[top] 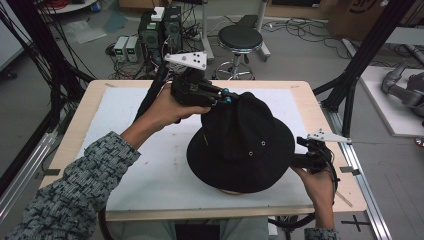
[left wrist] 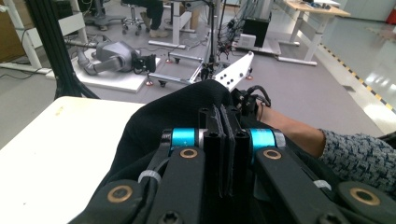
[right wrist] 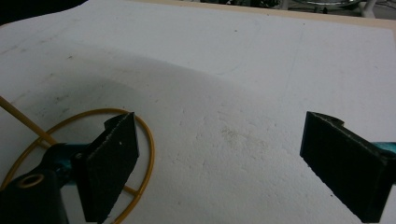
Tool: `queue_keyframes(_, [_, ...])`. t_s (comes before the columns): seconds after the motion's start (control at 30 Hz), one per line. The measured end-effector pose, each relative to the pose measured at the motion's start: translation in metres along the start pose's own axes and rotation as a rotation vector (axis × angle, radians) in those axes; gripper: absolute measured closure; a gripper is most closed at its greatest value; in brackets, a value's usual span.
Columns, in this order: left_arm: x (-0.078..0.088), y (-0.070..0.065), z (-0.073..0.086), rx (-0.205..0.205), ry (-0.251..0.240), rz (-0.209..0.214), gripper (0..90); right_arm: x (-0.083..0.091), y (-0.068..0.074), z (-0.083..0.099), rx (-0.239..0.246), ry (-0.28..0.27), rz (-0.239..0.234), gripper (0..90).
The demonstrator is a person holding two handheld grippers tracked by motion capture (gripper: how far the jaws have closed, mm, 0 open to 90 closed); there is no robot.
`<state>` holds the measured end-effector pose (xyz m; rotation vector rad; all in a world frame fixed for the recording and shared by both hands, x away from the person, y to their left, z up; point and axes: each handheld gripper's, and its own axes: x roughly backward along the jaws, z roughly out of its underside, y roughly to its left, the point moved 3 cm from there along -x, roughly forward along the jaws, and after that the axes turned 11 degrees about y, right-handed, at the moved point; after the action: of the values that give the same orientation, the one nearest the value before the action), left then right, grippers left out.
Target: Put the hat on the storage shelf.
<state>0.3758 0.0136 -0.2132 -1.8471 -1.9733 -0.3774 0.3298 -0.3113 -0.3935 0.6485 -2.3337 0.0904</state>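
A black brimmed hat (top: 240, 142) stands in the middle of the white mat (top: 135, 150). My left gripper (top: 226, 97) is at the far top of the crown, shut on a pinch of the hat's fabric. In the left gripper view the jaws (left wrist: 224, 114) press together with black hat cloth (left wrist: 159, 121) bunched around them. My right gripper (top: 301, 159) is at the hat's right brim edge. In the right gripper view it (right wrist: 219, 126) is open wide over the mat, nothing between its pads. A yellow wire ring (right wrist: 147, 135) lies on the mat by its left pad.
The mat covers a wooden table (top: 82, 107) with bare edges all round. Behind the table stand a black stool (top: 240, 37) and computer boxes (top: 160, 27). A grey robot arm (top: 405, 87) lies on a white platform to the right, on the floor.
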Motion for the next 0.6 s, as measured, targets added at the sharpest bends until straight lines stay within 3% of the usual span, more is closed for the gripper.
queue_keyframes(0.37, [-0.007, -0.0003, 0.0044, -0.011, 0.04, 0.005, 86.0, 0.0021, -0.0045, 0.0021, -0.014, -0.001, 0.008, 11.3])
queue_keyframes(0.6, [-0.0041, 0.0021, 0.0092, -0.007, 0.024, 0.005, 83.8, 0.0025, -0.0066, 0.0036, -0.017, 0.002, 0.017, 11.3])
